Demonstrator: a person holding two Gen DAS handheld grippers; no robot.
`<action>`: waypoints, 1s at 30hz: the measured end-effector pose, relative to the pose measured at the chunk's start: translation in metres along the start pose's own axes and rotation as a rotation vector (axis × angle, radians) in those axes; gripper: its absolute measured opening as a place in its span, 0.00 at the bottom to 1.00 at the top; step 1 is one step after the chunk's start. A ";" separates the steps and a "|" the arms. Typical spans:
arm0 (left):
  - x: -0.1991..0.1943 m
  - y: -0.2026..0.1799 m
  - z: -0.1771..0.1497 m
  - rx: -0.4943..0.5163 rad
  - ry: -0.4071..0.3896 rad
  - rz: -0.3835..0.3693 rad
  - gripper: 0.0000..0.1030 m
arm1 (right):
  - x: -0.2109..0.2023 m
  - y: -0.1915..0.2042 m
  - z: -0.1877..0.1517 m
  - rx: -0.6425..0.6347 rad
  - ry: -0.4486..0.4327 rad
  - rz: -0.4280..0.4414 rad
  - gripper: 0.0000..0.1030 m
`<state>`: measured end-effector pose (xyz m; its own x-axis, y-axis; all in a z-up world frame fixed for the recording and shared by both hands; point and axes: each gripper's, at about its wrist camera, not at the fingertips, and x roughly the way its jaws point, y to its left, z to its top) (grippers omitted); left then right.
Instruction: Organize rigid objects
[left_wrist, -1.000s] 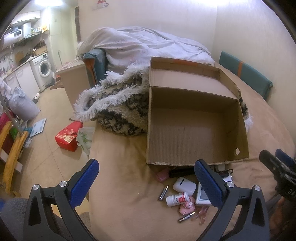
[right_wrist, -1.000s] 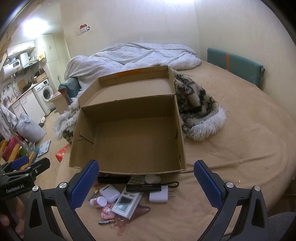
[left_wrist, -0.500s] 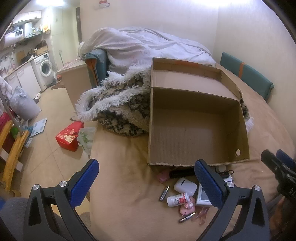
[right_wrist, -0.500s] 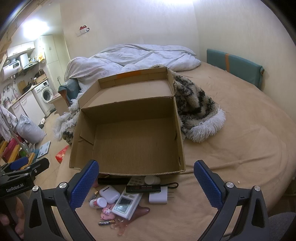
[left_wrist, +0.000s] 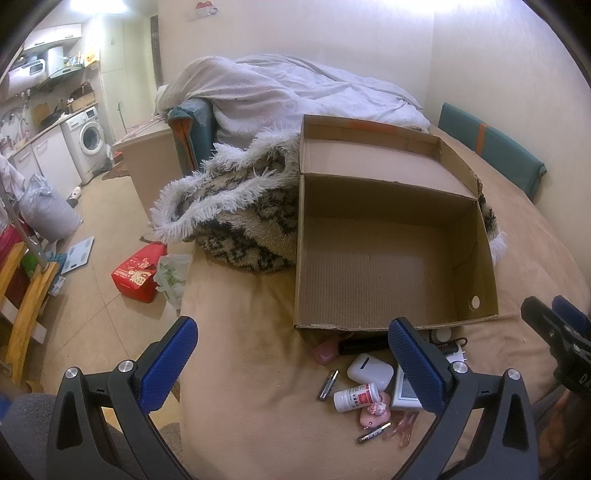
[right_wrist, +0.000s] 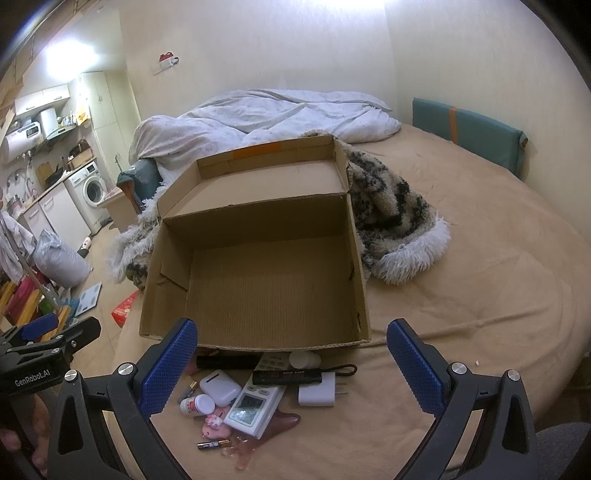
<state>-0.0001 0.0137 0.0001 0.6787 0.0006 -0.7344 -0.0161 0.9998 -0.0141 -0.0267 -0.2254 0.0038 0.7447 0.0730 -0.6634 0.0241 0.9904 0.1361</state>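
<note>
So, left gripper (left_wrist: 295, 365) spread wide, holding nothing, hovering over the tan bed (left_wrist: 240, 369) near its edge. Just ahead, cardboard box (right_wrist: 266, 280) sitting open, nothing inside. Small stuff piled against its near wall: battery (right_wrist: 214, 445) at the front, white pill bottle (right_wrist: 197, 404), earbud case (right_wrist: 219, 387), thermostat-looking remote (right_wrist: 253, 408), black flashlight (right_wrist: 227, 362), white charger (right_wrist: 317, 393). Fluffy patterned throw (right_wrist: 399, 229) behind the box. Right gripper (right_wrist: 291, 365) also wide apart, gripping nothing, above the pile.

One cardboard box (right_wrist: 258, 280), two batteries (left_wrist: 328, 384) (left_wrist: 373, 432), one pill bottle (right_wrist: 197, 405), one earbud case (right_wrist: 220, 387), one white charger plug (right_wrist: 317, 389), one remote (right_wrist: 255, 405).
</note>
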 end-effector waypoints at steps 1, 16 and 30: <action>0.000 0.001 0.000 -0.002 0.001 0.002 1.00 | 0.000 0.000 0.000 0.002 0.000 0.000 1.00; 0.002 0.000 0.000 -0.012 0.016 0.008 1.00 | 0.000 0.001 0.000 0.002 0.000 -0.003 1.00; 0.042 0.037 -0.004 -0.112 0.207 0.084 1.00 | 0.032 -0.040 -0.005 0.081 0.210 0.034 1.00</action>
<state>0.0246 0.0506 -0.0336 0.5065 0.0672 -0.8596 -0.1552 0.9878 -0.0142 -0.0077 -0.2622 -0.0264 0.5913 0.1370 -0.7947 0.0615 0.9749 0.2138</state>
